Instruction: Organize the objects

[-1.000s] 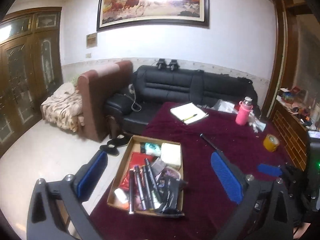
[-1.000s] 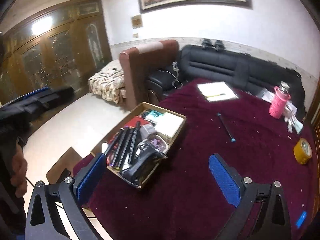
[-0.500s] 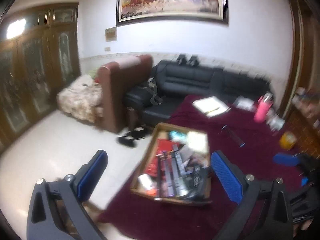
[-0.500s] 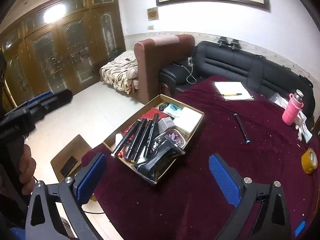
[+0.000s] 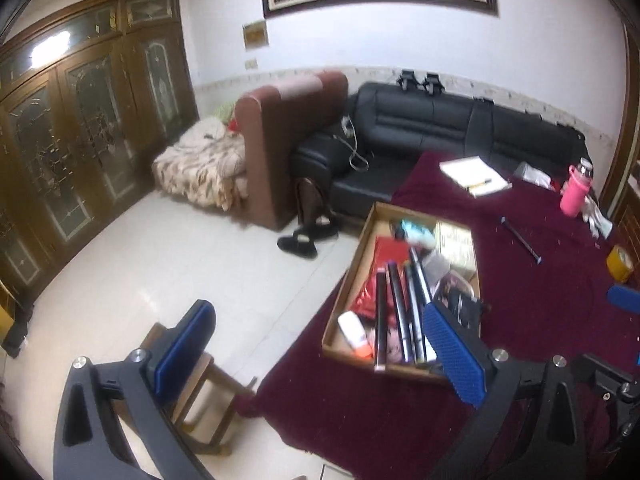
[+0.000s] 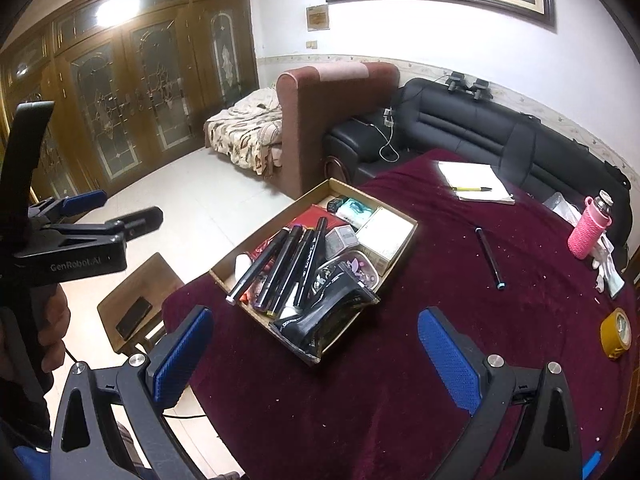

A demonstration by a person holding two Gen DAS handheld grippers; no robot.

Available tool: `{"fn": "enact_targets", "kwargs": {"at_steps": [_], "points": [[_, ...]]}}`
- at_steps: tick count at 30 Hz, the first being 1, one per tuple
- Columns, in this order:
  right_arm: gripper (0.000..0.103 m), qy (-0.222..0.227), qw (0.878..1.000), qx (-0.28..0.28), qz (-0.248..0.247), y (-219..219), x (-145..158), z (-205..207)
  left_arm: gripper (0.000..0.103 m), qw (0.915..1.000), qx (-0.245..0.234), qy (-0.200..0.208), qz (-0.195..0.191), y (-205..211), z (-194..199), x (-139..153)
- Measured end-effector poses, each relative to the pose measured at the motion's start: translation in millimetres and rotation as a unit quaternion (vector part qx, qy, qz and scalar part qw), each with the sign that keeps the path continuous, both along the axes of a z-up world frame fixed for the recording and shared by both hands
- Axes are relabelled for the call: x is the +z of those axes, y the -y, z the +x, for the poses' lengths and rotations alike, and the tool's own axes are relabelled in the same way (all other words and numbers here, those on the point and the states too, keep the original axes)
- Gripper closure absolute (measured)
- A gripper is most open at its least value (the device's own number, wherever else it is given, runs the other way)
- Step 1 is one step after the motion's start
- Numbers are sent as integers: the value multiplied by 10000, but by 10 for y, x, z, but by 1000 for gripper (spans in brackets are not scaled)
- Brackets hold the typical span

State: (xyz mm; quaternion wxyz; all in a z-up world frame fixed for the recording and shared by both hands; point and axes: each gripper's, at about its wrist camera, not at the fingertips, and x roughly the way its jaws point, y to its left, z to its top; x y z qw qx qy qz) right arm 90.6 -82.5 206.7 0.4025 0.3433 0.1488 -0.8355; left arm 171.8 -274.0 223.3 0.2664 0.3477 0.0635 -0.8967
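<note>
A shallow cardboard box (image 6: 224, 270) sits at the near left edge of a dark red table (image 6: 440, 340). It holds several black markers (image 6: 286, 264), a black pouch (image 6: 328, 316), a white box and small items. It also shows in the left wrist view (image 5: 362, 252). A loose black pen (image 6: 489, 252) lies on the cloth to the right. My right gripper (image 6: 316, 354) is open and empty, above the table's near edge. My left gripper (image 5: 320, 350) is open and empty, off the table's left side; it shows in the right wrist view (image 6: 92, 212).
On the table: a notebook with a pen (image 6: 474, 188), a pink bottle (image 6: 590, 228) and a yellow tape roll (image 6: 616, 332). A small wooden stool (image 6: 140, 304) with a phone stands left of the table. A black sofa (image 6: 480, 132) is behind.
Both views have swung left and pulled back. The left gripper has moved off the table's left edge over the floor and stool. Nothing was picked up.
</note>
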Motion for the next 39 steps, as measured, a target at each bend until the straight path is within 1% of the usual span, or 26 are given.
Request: {"fn": "enact_targets", "kwargs": {"at_steps": [3, 6, 7, 9, 10, 13, 14, 18, 21, 25, 34, 39], "points": [[0, -28, 10000, 12, 32, 24, 4, 8, 0, 9998, -80, 71, 164, 18, 1, -42], [0, -39, 10000, 18, 46, 39, 2, 15, 0, 9998, -62, 200, 13, -5, -24, -60], [0, -43, 10000, 11, 55, 44, -2, 23, 0, 9998, -55, 190, -22, -8, -24, -55], [0, -39, 10000, 11, 65, 52, -3, 26, 0, 9997, -180, 98, 104, 4, -15, -28], [0, -44, 10000, 5, 67, 51, -1, 31, 0, 9998, -164, 71, 96, 3, -12, -16], [0, -57, 10000, 4, 72, 47, 4, 30, 0, 9997, 46, 59, -221, -29, -19, 14], [0, -61, 10000, -2, 71, 45, 4, 29, 0, 9993, 72, 37, -376, -59, -12, 26], [0, -65, 10000, -6, 75, 46, 5, 26, 0, 9978, 71, 42, -651, -143, -19, 35], [0, -65, 10000, -5, 73, 44, 5, 23, 0, 9982, -15, 69, -589, -180, -40, 20], [0, -33, 10000, -17, 73, 41, -1, 9, 0, 9980, -25, 126, -623, -199, -50, 13], [0, -17, 9999, 10, 104, 57, -45, -9, 0, 9976, 103, 164, -664, -186, -24, -25], [0, -15, 9999, 14, 109, 61, -52, -9, 0, 9986, 95, 223, -474, -150, -26, -72]]}}
